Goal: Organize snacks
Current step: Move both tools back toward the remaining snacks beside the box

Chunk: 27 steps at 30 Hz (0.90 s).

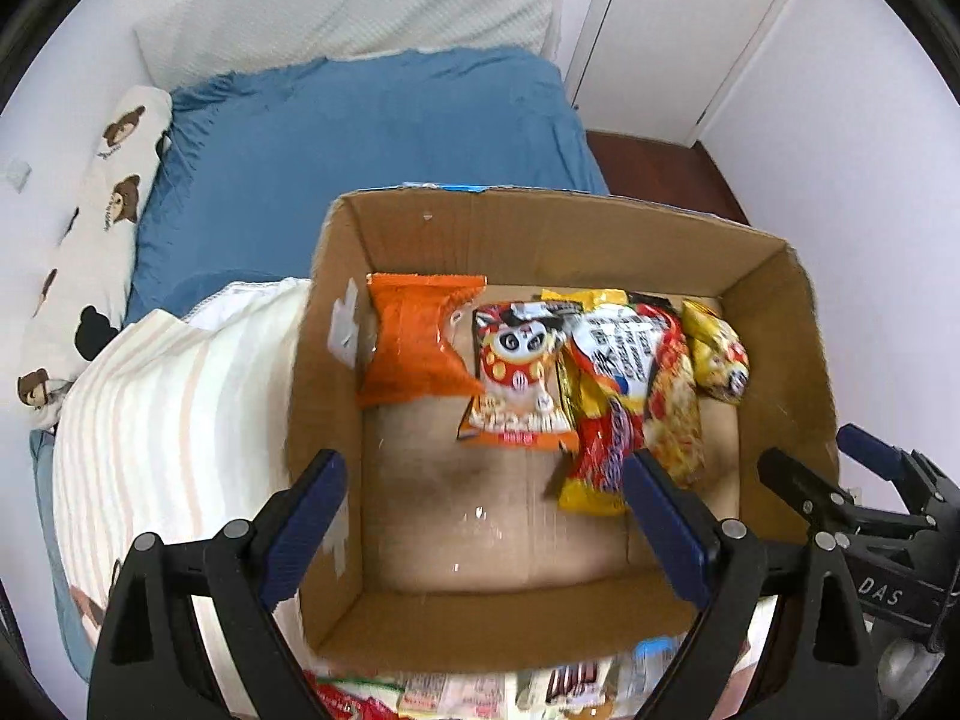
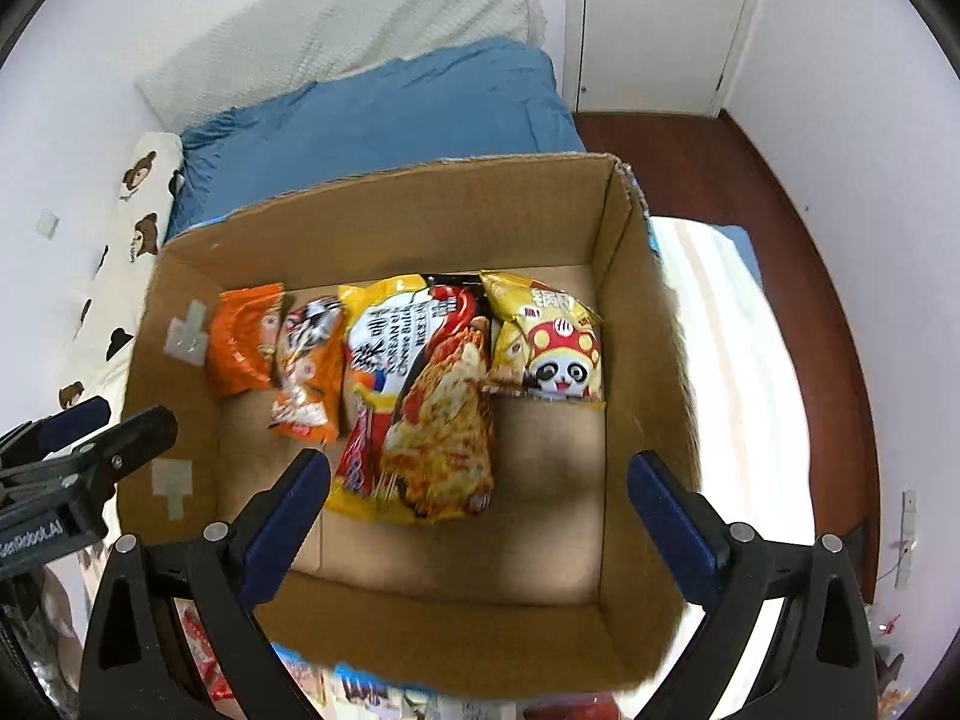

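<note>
Presently catalogued: one open cardboard box [image 2: 420, 228] resting on a bed, bearing five snack packets in a row across its far half. From the right wrist view, left to right: plain orange packet [image 2: 243, 345]; orange packet with cartoon panda [image 2: 306, 372]; large yellow noodle packet [image 2: 375, 372] lying under a red noodle packet [image 2: 444, 420]; yellow panda packet [image 2: 558, 342] at the right end. Near half of the box floor bare. Left hand-held gripper [image 1: 486, 516]: jaws well apart, nothing between them, poised above the box's near left part. Right hand-held gripper [image 2: 480, 516]: jaws likewise spread wide and empty, above the near part of the box. Further loose snack packets [image 1: 456, 690] lie just in front of the box, blurred. Bedding: blue duvet [image 1: 372, 138] behind the box; striped cream blanket [image 1: 162, 420] at its left; bear-print pillow [image 1: 102, 210] along the wall. Room: white walls, white door [image 1: 672, 18], dark red-brown floor [image 2: 750, 192].
</note>
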Each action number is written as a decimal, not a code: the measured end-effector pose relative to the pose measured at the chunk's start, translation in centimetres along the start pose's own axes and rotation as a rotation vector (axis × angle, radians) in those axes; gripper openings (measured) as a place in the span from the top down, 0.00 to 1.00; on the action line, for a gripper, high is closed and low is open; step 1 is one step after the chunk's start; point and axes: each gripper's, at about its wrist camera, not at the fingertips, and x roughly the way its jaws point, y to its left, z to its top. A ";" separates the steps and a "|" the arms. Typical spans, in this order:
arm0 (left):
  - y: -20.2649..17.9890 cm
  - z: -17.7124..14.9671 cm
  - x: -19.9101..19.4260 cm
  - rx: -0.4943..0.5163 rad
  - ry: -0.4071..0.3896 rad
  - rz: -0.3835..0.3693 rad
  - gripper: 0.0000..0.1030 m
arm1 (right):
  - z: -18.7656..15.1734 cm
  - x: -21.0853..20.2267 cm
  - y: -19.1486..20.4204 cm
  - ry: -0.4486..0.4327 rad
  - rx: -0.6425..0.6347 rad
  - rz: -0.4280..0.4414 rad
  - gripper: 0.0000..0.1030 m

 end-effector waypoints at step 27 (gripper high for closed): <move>3.1 -16.6 -9.0 -0.089 -0.097 0.075 0.09 | -16.7 -7.3 0.1 -0.016 0.102 0.188 0.02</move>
